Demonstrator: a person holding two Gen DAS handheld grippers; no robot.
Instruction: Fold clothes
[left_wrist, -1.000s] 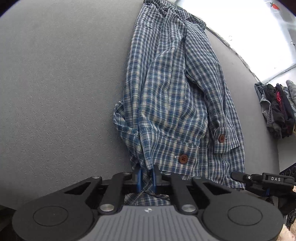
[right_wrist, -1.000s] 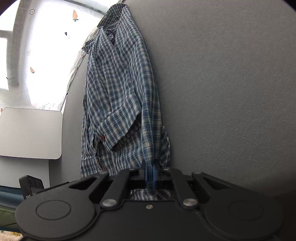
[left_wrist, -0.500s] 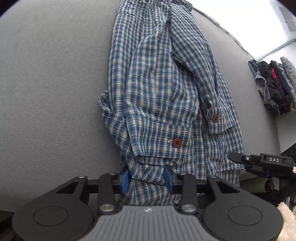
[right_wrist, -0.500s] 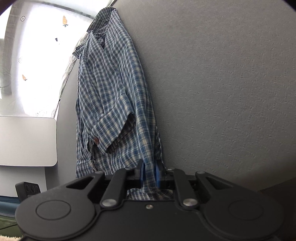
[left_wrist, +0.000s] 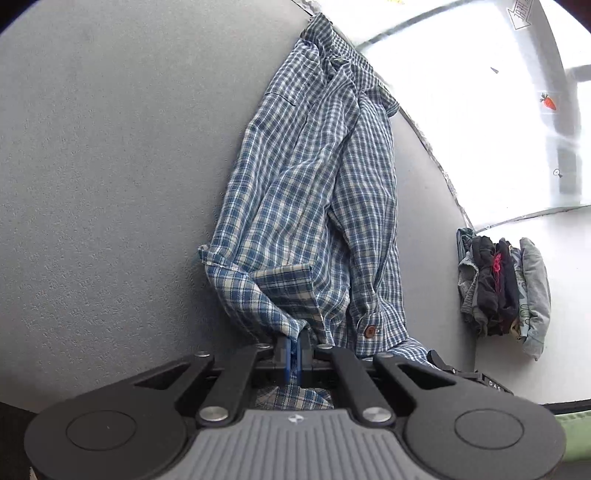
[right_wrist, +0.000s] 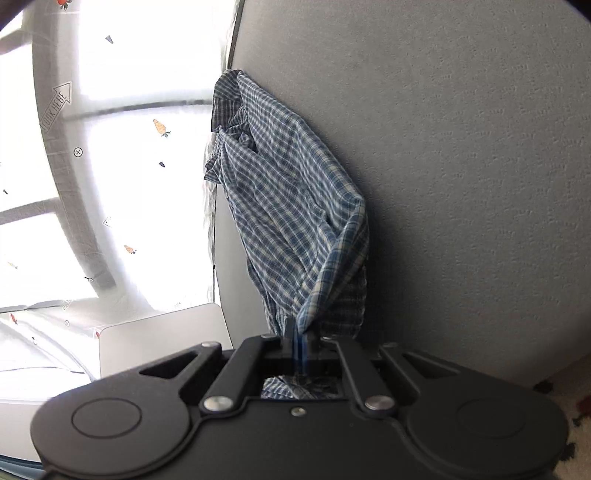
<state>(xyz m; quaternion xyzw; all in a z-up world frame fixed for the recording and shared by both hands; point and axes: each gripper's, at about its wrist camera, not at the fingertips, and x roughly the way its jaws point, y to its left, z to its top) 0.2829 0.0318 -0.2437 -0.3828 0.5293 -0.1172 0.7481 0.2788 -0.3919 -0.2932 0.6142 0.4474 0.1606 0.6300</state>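
Left wrist: left gripper (left_wrist: 294, 347) re-closes after half-second-ago regrip, pinching shirt (left_wrist: 314, 206) hem at 6 o'clock, lifting; right gripper (right_wrist: 297, 341) likewise clamped on hem. Fold-over starts.

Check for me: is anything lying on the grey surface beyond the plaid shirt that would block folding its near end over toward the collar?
Nothing visible does. Both the left gripper and right gripper are shut on the plaid shirt. The grey surface around it shows bare; the pile of clothes sits off to the side.

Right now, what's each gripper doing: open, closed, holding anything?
Left gripper: just closed again, clamped on the plaid shirt hem.
Right gripper: just closed again, clamped on the same shirt's edge.
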